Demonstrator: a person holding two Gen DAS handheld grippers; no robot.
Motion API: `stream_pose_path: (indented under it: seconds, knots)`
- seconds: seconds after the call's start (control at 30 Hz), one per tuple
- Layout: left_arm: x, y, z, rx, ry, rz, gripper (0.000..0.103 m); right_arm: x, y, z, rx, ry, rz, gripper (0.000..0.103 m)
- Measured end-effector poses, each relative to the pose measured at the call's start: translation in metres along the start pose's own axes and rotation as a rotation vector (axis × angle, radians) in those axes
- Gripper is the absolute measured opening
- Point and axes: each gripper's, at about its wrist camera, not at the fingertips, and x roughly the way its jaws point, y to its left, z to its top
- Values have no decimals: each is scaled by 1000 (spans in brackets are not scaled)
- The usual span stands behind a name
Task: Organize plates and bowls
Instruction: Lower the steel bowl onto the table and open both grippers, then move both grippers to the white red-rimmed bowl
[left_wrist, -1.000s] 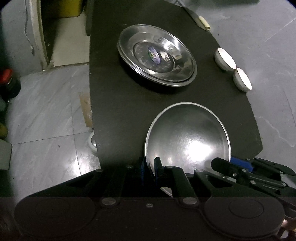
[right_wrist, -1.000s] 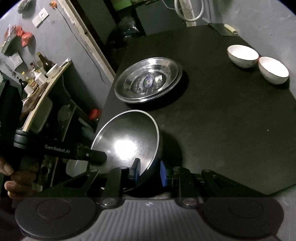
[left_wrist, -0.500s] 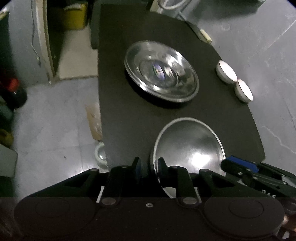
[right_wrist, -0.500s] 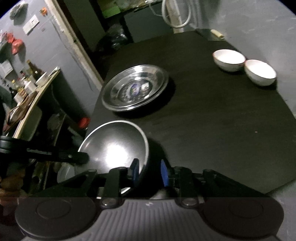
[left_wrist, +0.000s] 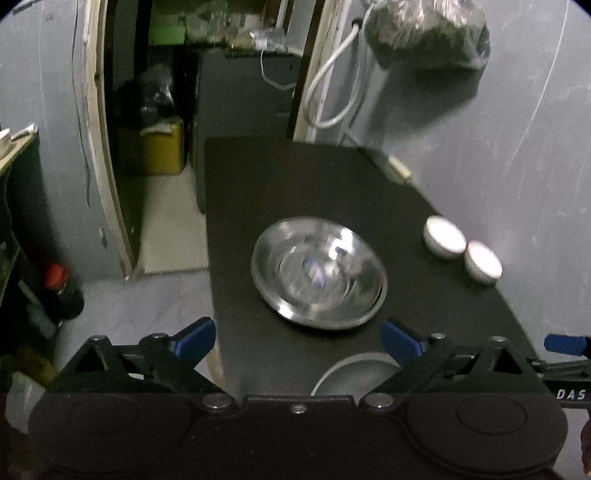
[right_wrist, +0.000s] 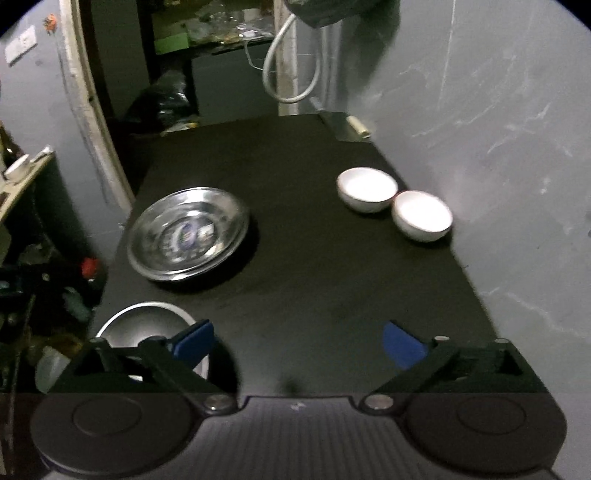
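**Steel plate released, both grippers spread wide**

Steel showed below both grippers: a plate (left_wrist: 356, 373) lay on the black table (left_wrist: 295, 192), its rim peeking out just under the left gripper (left_wrist: 297, 338) toward its right finger, and beneath the left finger (right_wrist: 194, 341) of the right gripper (right_wrist: 297, 341) in the other view. Both sets of jaws had just been opening and stood fully spread — nothing was between the blue pads, and neither pair touched the plate.

Ahead of the left gripper's fingers sat a stack of steel plates (left_wrist: 319, 273), blurred, with a small label at its centre. From the right gripper it lay ahead and to the left of the fingers (right_wrist: 188, 232). Two white bowls (right_wrist: 395, 205) stood ahead and to the right, touching each other near the table's edge — well apart from the stack. A blue tip of the right gripper (left_wrist: 563, 343) poked in beside the left gripper's right finger.
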Motion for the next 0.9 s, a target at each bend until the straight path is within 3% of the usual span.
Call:
stream_pose_path:
  seconds: [0.3, 0.57, 0.73, 0.9]
  knots:
    - [42, -37, 41, 22, 12, 55, 102, 32, -34, 38, 0, -10, -3, 103]
    - [80, -58, 74, -115, 8, 17, 102, 74, -67, 78, 40, -5, 66, 103]
    - [117, -79, 97, -151, 27, 10, 102, 94, -92, 77, 103, -37, 136, 103]
    - [158, -110, 115, -71, 34, -19, 102, 107, -117, 64, 200, -62, 190, 103]
